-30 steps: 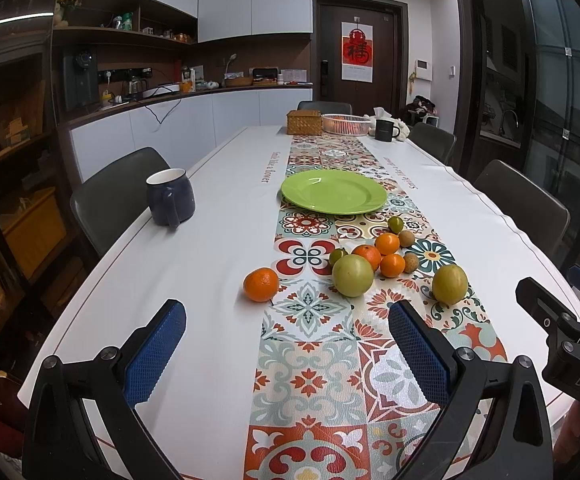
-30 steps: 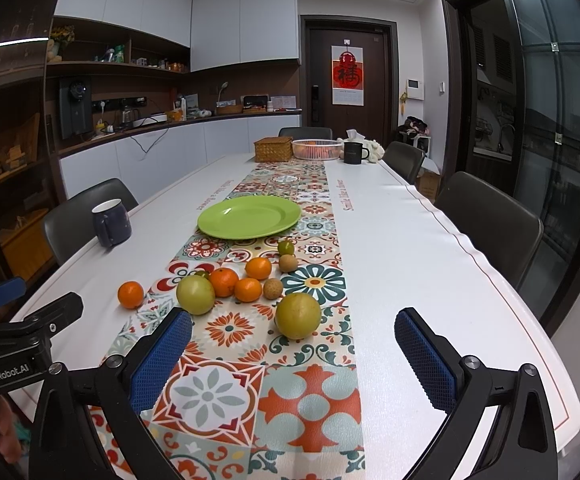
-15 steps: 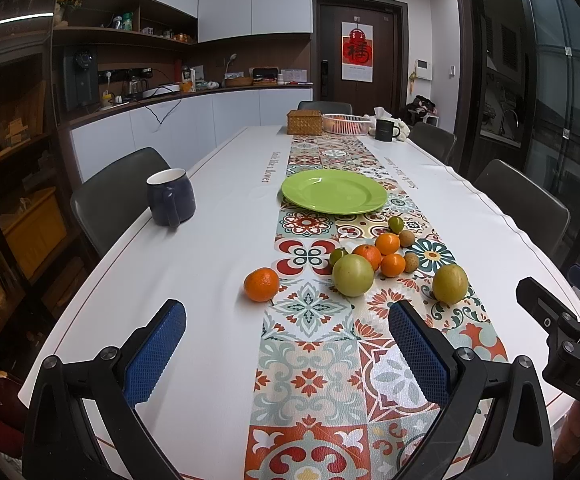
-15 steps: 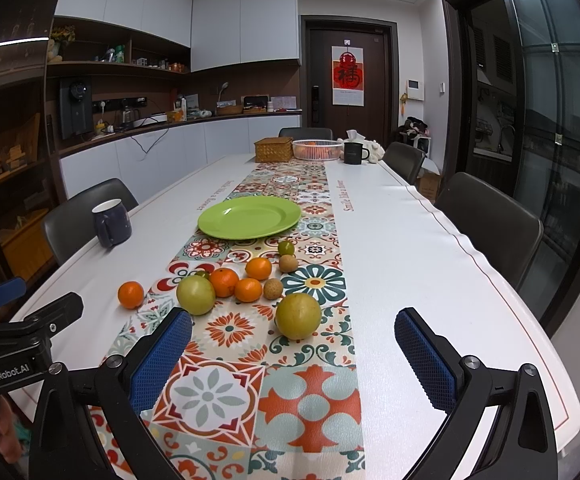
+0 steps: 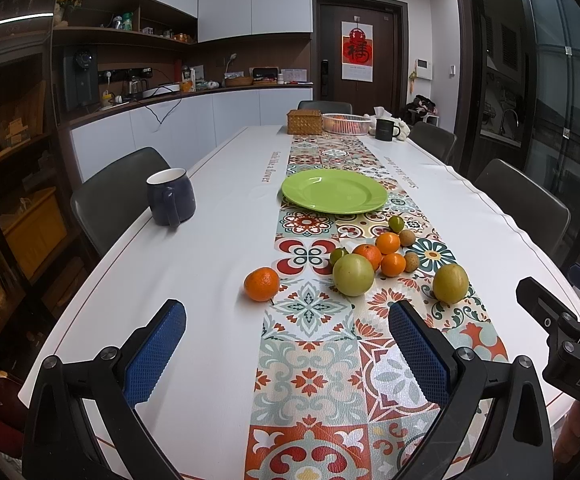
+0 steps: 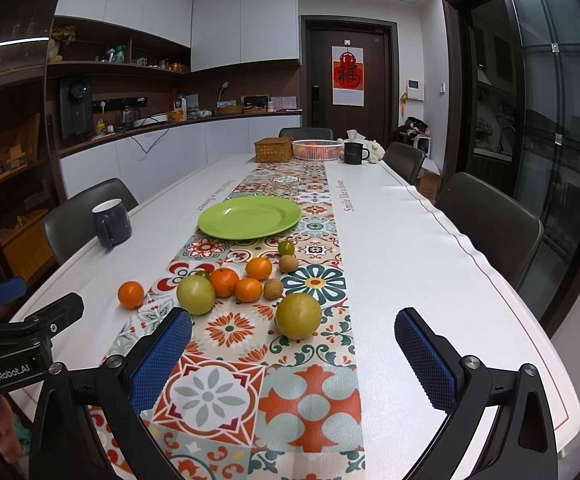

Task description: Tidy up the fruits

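Both the left hand-held gripper (image 5: 286, 354) and right hand-held gripper (image 6: 293, 360) gape empty. The fruits (image 6: 246, 284) lie loose on the bench (image 6: 409, 248), just before the green plate (image 6: 250, 216); a glancing pinch could roll one off.

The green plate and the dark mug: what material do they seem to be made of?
The green plate looks like glazed ceramic or glossy melamine: light glints on its smooth surface. The dark mug seems glazed ceramic: dark shiny outside, thick white rim.
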`<state>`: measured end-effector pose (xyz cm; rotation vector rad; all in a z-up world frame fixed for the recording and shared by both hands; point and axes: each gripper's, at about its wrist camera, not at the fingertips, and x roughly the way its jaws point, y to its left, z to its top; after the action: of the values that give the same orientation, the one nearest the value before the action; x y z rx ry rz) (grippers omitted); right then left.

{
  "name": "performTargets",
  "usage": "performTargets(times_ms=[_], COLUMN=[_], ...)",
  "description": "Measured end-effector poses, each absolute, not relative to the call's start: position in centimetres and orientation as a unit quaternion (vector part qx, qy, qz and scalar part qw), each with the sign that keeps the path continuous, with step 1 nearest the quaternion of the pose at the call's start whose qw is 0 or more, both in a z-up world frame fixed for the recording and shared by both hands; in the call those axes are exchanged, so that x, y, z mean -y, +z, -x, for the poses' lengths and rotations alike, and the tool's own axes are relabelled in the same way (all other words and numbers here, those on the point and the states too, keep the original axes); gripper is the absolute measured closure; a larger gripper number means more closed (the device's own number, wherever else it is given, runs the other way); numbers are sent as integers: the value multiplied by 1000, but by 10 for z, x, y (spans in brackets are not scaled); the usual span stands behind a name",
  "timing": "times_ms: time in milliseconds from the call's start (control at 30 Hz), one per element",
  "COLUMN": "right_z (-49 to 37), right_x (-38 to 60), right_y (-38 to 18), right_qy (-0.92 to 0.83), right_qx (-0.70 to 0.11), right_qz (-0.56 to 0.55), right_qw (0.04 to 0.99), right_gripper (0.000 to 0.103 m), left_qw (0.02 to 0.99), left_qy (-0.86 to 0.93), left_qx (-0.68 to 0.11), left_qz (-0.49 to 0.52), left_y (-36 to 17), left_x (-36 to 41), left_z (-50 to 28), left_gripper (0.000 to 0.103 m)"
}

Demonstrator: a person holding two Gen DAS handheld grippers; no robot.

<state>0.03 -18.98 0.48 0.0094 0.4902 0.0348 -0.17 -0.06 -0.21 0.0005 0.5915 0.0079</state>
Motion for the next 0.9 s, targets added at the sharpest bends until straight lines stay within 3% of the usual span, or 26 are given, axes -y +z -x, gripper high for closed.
performTargets(times_ms=[900], right_z=[-36], right_x=[190], right_y=[-11], right_qy=[23], right_qx=[-290], right_qz=[-12], right_qw=[957], right_gripper=[1], left_qw=[947], left_qy=[-16], left_qx=[-319], left_qz=[-31], left_y=[-13], left_x=[12], left_z=[-33], left_gripper=[3])
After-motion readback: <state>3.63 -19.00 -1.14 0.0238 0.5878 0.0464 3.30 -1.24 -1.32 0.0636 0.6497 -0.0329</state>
